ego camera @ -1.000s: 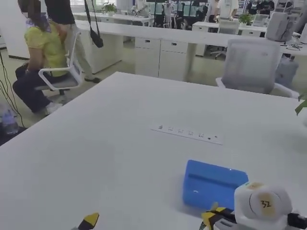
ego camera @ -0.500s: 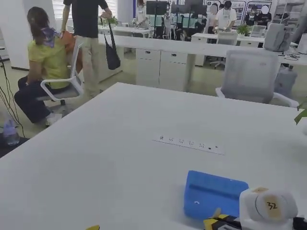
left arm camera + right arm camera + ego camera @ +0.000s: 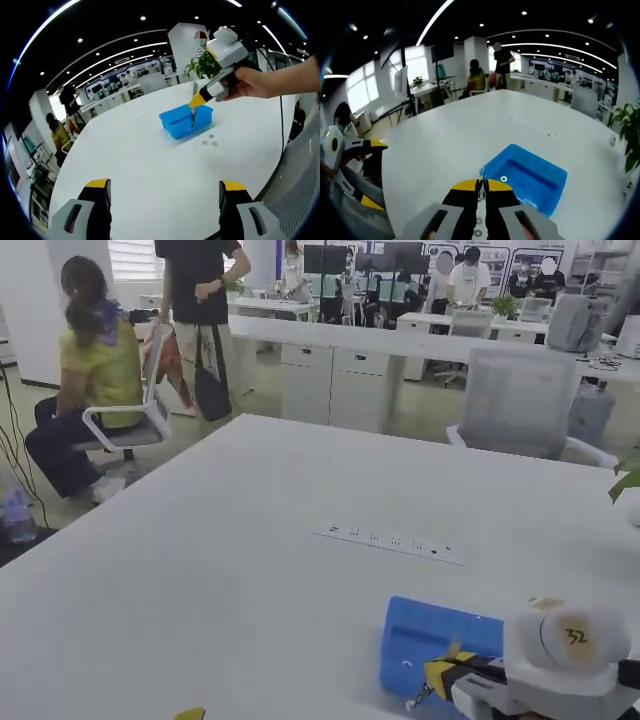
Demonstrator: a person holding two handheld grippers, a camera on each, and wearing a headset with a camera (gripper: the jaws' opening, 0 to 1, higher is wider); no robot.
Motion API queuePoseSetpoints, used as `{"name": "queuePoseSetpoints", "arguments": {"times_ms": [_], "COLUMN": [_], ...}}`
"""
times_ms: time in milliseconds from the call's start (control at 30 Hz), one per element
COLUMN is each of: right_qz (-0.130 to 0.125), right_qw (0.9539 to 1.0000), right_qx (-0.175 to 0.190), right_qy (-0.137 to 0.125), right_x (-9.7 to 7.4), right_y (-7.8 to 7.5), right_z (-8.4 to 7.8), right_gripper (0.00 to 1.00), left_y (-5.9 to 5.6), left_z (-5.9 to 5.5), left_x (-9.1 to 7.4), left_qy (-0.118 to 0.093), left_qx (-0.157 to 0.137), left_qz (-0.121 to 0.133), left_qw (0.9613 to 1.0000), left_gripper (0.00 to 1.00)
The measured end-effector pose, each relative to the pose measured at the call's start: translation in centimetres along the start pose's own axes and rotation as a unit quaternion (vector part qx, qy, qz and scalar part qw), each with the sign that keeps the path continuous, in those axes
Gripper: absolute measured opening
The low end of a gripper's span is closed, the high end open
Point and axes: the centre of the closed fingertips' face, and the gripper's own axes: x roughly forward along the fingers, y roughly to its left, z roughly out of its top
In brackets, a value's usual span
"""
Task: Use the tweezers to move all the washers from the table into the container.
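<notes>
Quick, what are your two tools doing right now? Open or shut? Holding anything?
Left tool: open, holding nothing.
Right tool: shut on the tweezers.

Head view looks across the table (image 3: 200, 570); both gripper views face the blue container (image 3: 550, 192), right nearer.

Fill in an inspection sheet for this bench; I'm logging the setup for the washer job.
Surface: white table, flat.
Job's things: blue container; washers on the table beside it; tweezers, tip by the container.
Clutter: power strip.
Grippers: right gripper shut on tweezers; left gripper open, holding nothing.
Cables: dark cables off the table's left.
Surroundings: seated person, chair, plant.
</notes>
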Motion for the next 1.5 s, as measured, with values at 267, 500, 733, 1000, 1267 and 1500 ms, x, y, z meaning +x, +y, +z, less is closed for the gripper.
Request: {"name": "queuePoseSetpoints", "arguments": {"times_ms": [267,500,733,1000,1267,1500], "right_qz": [-0.015,-0.023,-0.029,-0.031,-0.03,-0.032], "right_qw": [0.9998,0.9996,0.9994,0.9995,0.9994,0.999], "right_qx": [-0.007,-0.013,-0.012,-0.003,0.007,0.005], "right_qy": [-0.013,-0.011,-0.01,0.004,0.017,0.032], "right_x": [0.6,1.4,2.5,4.6,5.9,6.7], "right_y": [-1.8,-2.9,-4.1,-5.4,-6.3,-6.5], "right_z": [1.7,2.0,2.3,1.4,0.4,-0.6], "right_gripper": [0.01,0.01,0.01,0.01,0.01,0.01], "left_y": [-0.1,0.0,-0.1,0.0,-0.1,-0.2], "left_z": [-0.1,-0.2,-0.5,-0.8,-1.0,-1.2], "left_x": [0.0,0.1,0.2,0.3,0.4,0.5], "left_qy": [0.004,0.008,0.015,0.024,0.03,0.035], "left_qx": [0.001,0.003,0.003,0.003,0.006,0.007], "left_qz": [-0.002,0.0,-0.001,0.0,-0.002,-0.004], "left_qw": [1.0,1.0,0.9999,0.9997,0.9995,0.9994], "left_gripper": [0.91,0.91,0.9,0.9,0.89,0.89]}}
